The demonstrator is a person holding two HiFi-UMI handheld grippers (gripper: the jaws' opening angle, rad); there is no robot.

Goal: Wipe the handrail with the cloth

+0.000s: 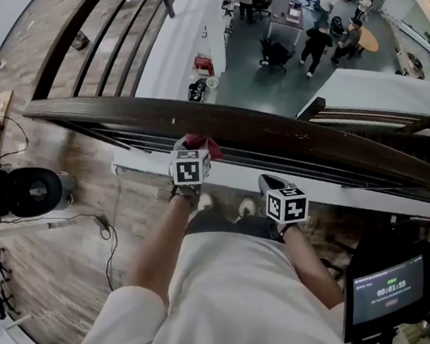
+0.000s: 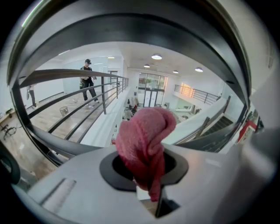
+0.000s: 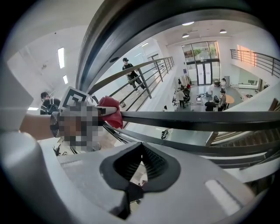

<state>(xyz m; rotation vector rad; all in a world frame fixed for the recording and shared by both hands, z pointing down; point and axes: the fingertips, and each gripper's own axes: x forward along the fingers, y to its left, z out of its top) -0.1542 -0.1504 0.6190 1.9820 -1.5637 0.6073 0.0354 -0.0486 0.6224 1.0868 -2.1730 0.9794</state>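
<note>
The handrail point(image 1: 286, 126) is a dark brown wooden rail that curves across the head view from left to lower right. My left gripper point(image 1: 190, 151) is shut on a red cloth point(image 1: 197, 140), which it holds against the near side of the rail. The left gripper view shows the cloth point(image 2: 146, 140) bunched up and sticking out between the jaws of that gripper point(image 2: 146, 168). My right gripper point(image 1: 270, 183) hangs just below the rail, to the right of the left one, shut with nothing in it. From the right gripper point(image 3: 140, 166) I see the rail point(image 3: 197, 120) and the cloth point(image 3: 111, 111) on it.
Thin dark bars point(image 1: 335, 165) run under the rail above a white ledge point(image 1: 146, 165). Beyond the rail is a drop to a lower floor with people point(image 1: 315, 44) and desks. A black round device point(image 1: 20, 192) and cables lie at left, a timer screen point(image 1: 386, 295) at lower right.
</note>
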